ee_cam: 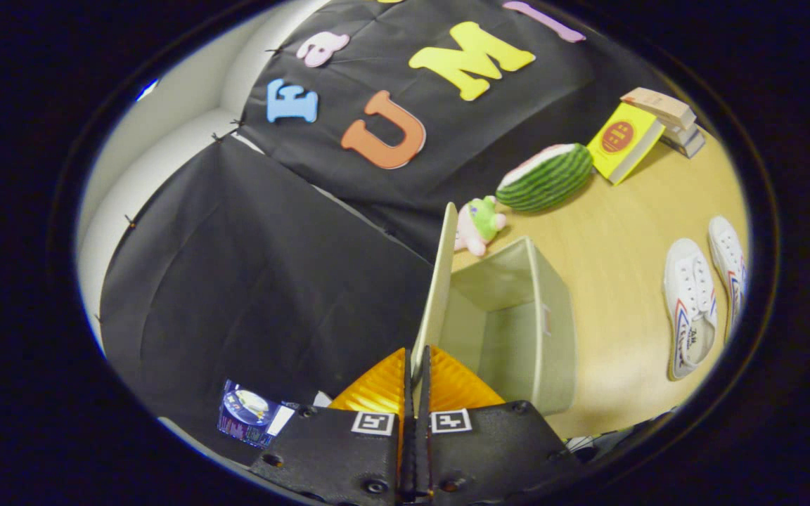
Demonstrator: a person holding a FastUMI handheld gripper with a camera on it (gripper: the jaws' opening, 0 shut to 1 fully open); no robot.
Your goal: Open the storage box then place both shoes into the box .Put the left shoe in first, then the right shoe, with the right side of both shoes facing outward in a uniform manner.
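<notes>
Wooden tabletop (623, 211) spreads pale beyond the fingers, and on it stands the storage box (517, 323), a grey-green fabric cube whose inside looks bare. Its lid (440, 281) is swung up on edge, rising straight ahead of the fingers. The gripper (415, 379) has its two orange fingers drawn narrow, nearly together, with the lid's near edge pinched between them, so it seems clamped on that lid. By my reading the opening step is about finished, while both shoes are yet to go in.

Two white shoes (690, 306) with red and blue side stripes lie side by side on the table, well apart from the box on its far side from the lid; which one is the left shoe I cannot tell. Bare wood lies between box and shoes, giving free room to reach across. A watermelon toy (545, 177), a yellow book (623, 140) and a small plush (479, 223) sit beyond the box near the cloth wall, clear of that path
</notes>
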